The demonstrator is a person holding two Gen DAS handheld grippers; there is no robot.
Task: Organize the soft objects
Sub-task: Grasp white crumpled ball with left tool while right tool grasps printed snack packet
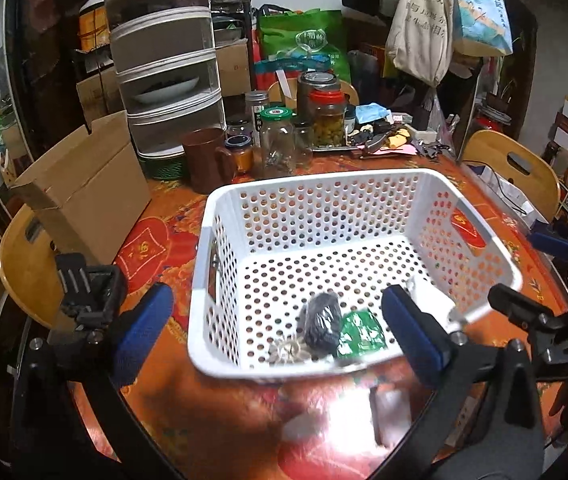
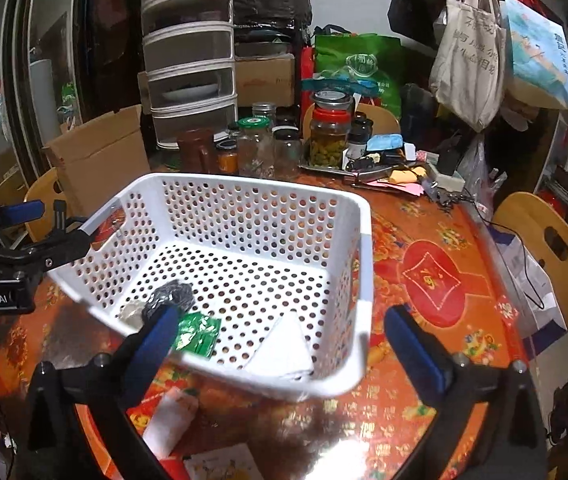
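A white perforated basket (image 1: 324, 184) sits on the red patterned table; it also shows in the right wrist view (image 2: 243, 188). Inside lie a dark pouch (image 1: 321, 326), a green packet (image 1: 360, 334), a pale crinkled item (image 1: 288, 353) and a white folded piece (image 2: 284, 346). The same pouch (image 2: 171, 296) and green packet (image 2: 197, 334) show in the right wrist view. My left gripper (image 1: 279, 336) is open, its fingers straddling the basket's near wall. My right gripper (image 2: 284, 344) is open around the basket's near corner. A white packet (image 2: 169, 420) lies on the table below it.
Jars (image 1: 279, 140), a brown mug (image 1: 205, 160) and a cardboard box (image 1: 83, 188) stand behind the basket. A stacked drawer unit (image 1: 167, 60) and hanging bags (image 1: 424, 28) are at the back. Wooden chairs (image 2: 548, 248) flank the table. A printed card (image 2: 223, 464) lies near the front edge.
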